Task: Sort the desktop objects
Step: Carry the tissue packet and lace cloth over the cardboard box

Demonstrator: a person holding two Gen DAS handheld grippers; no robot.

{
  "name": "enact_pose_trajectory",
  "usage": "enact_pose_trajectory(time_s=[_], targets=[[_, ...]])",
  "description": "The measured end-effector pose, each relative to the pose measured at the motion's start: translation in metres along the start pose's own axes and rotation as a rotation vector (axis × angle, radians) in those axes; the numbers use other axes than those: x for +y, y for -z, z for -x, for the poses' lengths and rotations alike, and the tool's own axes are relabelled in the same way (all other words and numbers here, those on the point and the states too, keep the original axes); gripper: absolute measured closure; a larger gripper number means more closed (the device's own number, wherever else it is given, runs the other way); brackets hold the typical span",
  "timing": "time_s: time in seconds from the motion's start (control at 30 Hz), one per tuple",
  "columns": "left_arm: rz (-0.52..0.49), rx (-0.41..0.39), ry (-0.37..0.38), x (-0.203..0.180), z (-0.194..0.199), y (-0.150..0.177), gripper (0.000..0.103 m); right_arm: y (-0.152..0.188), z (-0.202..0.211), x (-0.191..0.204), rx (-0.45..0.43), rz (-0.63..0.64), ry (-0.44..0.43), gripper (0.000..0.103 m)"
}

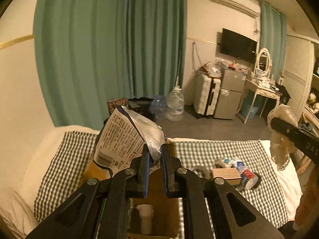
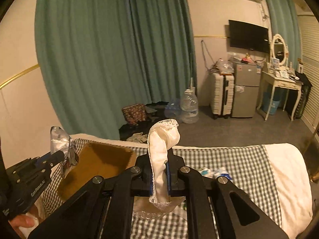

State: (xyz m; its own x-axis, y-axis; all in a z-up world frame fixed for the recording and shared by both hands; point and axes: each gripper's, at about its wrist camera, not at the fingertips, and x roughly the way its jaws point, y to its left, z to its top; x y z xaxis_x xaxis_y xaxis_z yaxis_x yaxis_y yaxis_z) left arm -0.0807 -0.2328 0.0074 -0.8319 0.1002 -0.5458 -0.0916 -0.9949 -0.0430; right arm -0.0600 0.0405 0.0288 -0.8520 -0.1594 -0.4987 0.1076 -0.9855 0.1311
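My left gripper (image 1: 155,155) is clamped on a torn silver snack wrapper (image 1: 123,139), printed side facing me, held above the open cardboard box (image 1: 157,205). My right gripper (image 2: 159,171) is pinched on a white lace-edged cloth (image 2: 163,139), which drapes over and hangs below the jaws, above the checked bedspread (image 2: 229,159).

Progress, judged: both items lifted but not yet deposited. The box already holds a white cylindrical container (image 1: 146,217). Still left on the bedspread to the right: a small wooden box (image 1: 226,176), a crushed plastic bottle with a red label (image 1: 247,176), and some small white-and-blue items (image 1: 227,162), too blurred to name.

Surroundings: green curtain (image 1: 111,49), large water jug (image 1: 175,103) on the floor, suitcase (image 1: 207,97), mini fridge (image 1: 231,93), dressing table (image 1: 263,91).

Obstructions: the box flap (image 2: 99,159) stands raised on the far side. The wrapper partly blocks the left view.
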Motion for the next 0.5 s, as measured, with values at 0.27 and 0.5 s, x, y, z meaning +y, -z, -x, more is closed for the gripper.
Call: enact_pose_trajectory(time_s=[0.27,0.5], targets=[[0.002,0.042,-0.010,0.021,-0.017,0.007,0.093,0.006,-0.036,0.041,0.042,0.027,-0.069,0.094],[-0.007,0.072,-0.007,0.026,-0.035,0.011,0.093,0.016,-0.064,0.076,0.078,0.050,-0.130,0.094]])
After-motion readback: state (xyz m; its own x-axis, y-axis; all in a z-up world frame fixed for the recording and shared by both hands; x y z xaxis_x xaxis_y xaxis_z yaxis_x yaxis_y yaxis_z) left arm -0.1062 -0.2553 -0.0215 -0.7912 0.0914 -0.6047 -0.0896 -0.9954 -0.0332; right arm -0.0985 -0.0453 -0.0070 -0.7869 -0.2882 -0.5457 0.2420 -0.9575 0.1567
